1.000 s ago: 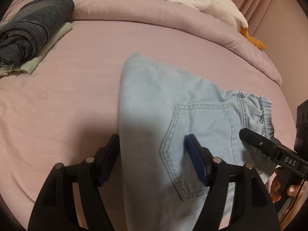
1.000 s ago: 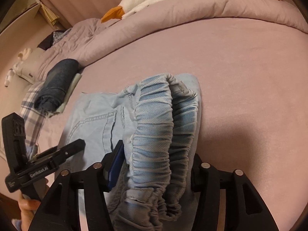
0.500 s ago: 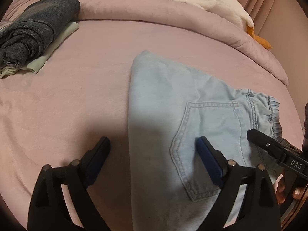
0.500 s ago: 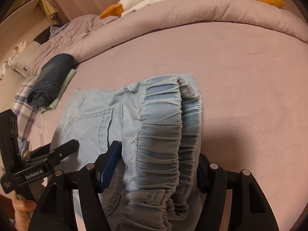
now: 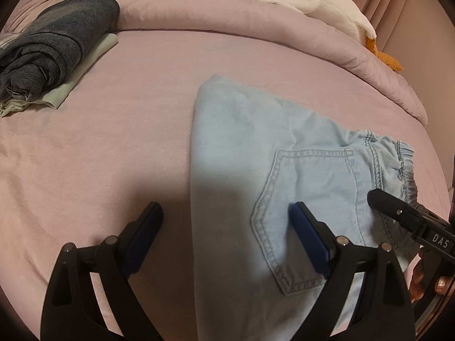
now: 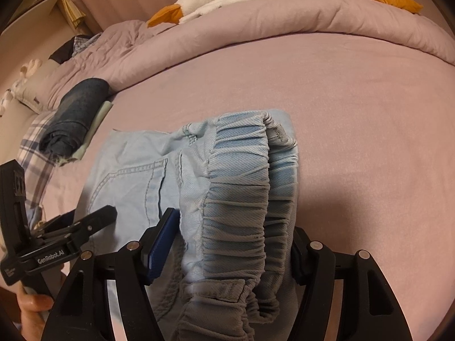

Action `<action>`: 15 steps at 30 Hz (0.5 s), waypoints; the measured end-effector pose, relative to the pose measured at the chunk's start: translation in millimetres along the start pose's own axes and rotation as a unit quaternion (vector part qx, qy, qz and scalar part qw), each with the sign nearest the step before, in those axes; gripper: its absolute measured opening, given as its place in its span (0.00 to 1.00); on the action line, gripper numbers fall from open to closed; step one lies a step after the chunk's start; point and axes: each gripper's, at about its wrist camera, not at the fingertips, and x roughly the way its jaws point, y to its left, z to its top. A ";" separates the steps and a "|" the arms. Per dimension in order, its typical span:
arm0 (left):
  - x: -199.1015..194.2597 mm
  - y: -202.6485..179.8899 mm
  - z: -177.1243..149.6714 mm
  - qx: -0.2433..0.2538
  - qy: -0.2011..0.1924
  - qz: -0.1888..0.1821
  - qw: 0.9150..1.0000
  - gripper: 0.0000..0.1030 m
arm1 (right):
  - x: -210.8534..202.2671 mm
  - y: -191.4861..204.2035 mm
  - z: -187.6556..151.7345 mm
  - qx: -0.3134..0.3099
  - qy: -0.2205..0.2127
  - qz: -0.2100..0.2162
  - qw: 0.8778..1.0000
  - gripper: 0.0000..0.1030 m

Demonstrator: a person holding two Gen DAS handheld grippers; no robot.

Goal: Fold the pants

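The pale blue denim pants (image 5: 250, 142) lay folded on the pink bed (image 5: 113, 142), well clear of its far edge, back pocket (image 5: 307, 204) facing up. Their gathered elastic waistband (image 6: 244, 187) bunched upward, standing higher than the flat leg part.

Pants (image 5: 250, 147) are a pale washed-out blue denim with slightly darker blue stitching round the pocket (image 5: 307, 199). Bed sheet (image 5: 113, 147) and rolled duvet (image 5: 227, 34) are both dusty pink-mauve. Far left there's a dark charcoal-blue bundle (image 5: 54, 42) on something mint green (image 5: 85, 68). Plush goose (image 5: 298, 2) is white with orange beak and feet. Grippers are black with blue pads (image 5: 308, 236). Plaid fabric (image 6: 34, 147) at left is white with navy checks.
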 end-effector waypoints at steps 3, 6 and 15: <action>-5.6 1.3 -1.4 0.002 -0.007 0.007 1.000 0.89 | -2.7 -3.1 -0.5 0.008 -0.002 0.001 1.000 0.65; -14.2 2.7 -5.5 0.007 -0.017 0.017 1.000 0.87 | -9.0 -4.2 -0.8 0.009 -0.008 0.001 1.000 0.65; -19.0 15.8 -30.8 -0.001 -0.013 0.021 1.000 0.90 | -25.3 -0.8 -20.2 -0.027 -0.017 -0.042 0.999 0.65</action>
